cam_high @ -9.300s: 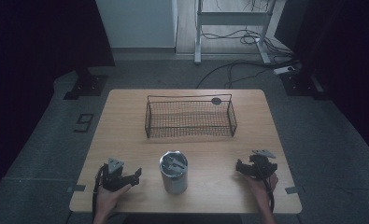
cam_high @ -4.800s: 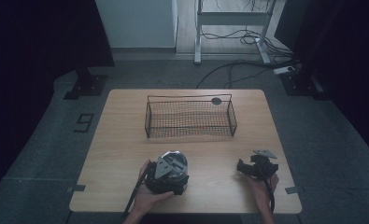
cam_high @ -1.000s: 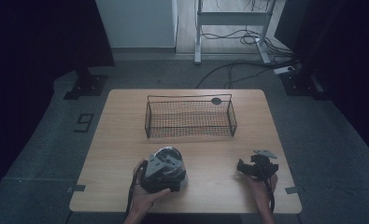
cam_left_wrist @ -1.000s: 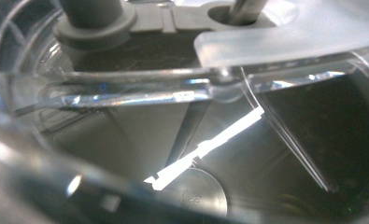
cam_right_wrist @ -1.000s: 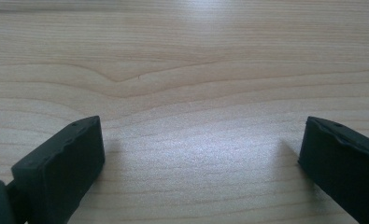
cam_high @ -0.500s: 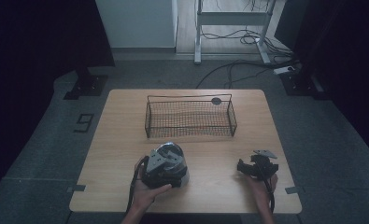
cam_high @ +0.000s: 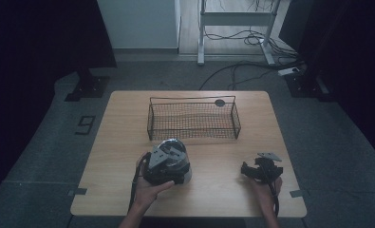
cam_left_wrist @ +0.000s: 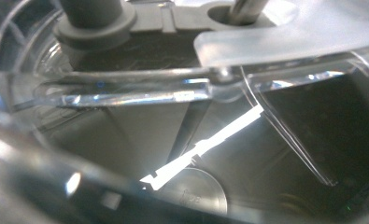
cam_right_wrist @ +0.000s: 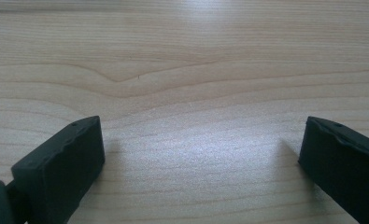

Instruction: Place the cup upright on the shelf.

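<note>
A clear plastic container (cam_high: 174, 146) with a grey inner part is held above the table's front middle, just short of the wire basket (cam_high: 193, 118). My left gripper (cam_high: 162, 167) clasps it from the near side; its jaws are hidden behind the gripper body. In the left gripper view the container's wall and grey insert (cam_left_wrist: 182, 93) are pressed right up against the camera. My right gripper (cam_high: 261, 170) rests at the front right of the table. It is open, with bare wood between its jaws (cam_right_wrist: 203, 135).
The dark wire basket stands across the middle back of the wooden table (cam_high: 123, 128), with a small black disc (cam_high: 220, 102) at its far right rim. Cables and a metal frame (cam_high: 232, 28) lie on the floor beyond.
The left gripper came from the front left to the container and took hold of it. Over the last second it has carried it slightly toward the basket. The right gripper has stayed still.
</note>
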`<state>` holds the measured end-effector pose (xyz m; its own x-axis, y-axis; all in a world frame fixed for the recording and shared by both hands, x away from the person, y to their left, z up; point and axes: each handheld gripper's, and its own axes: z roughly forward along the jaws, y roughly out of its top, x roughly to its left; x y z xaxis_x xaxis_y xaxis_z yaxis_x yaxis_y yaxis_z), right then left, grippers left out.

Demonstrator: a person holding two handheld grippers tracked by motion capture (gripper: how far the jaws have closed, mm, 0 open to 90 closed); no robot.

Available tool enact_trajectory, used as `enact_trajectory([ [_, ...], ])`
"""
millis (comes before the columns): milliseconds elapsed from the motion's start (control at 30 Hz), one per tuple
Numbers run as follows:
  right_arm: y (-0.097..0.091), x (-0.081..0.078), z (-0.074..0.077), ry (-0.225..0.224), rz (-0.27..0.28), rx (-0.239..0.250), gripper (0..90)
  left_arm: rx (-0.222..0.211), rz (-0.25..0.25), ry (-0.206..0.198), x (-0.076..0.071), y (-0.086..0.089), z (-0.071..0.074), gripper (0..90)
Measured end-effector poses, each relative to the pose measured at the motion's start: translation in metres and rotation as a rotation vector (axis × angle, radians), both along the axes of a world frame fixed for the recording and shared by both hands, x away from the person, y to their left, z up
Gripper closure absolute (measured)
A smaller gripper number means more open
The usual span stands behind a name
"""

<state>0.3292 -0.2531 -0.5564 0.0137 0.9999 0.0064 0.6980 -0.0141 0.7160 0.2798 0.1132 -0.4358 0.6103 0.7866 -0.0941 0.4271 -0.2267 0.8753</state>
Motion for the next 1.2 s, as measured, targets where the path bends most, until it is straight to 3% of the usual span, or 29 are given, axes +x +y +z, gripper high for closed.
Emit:
enact_trajectory([
  [600, 0.0, 0.001, 0.0, 0.001, -0.001, 0.0, 0.0, 0.021, 0.029, -0.029, 0.022, -0.001, 0.022, 4.2],
  [867, 0.0, 0.002, 0.0, 0.0, 0.0, -0.001, 0.0, 0.015, 0.046, -0.031, 0.04, -0.007, 0.031, 4.2],
  [1200, -0.001, 0.003, 0.0, 0.001, 0.007, -0.002, 0.0, 0.047, 0.097, -0.041, 0.063, -0.014, 0.04, 4.2],
])
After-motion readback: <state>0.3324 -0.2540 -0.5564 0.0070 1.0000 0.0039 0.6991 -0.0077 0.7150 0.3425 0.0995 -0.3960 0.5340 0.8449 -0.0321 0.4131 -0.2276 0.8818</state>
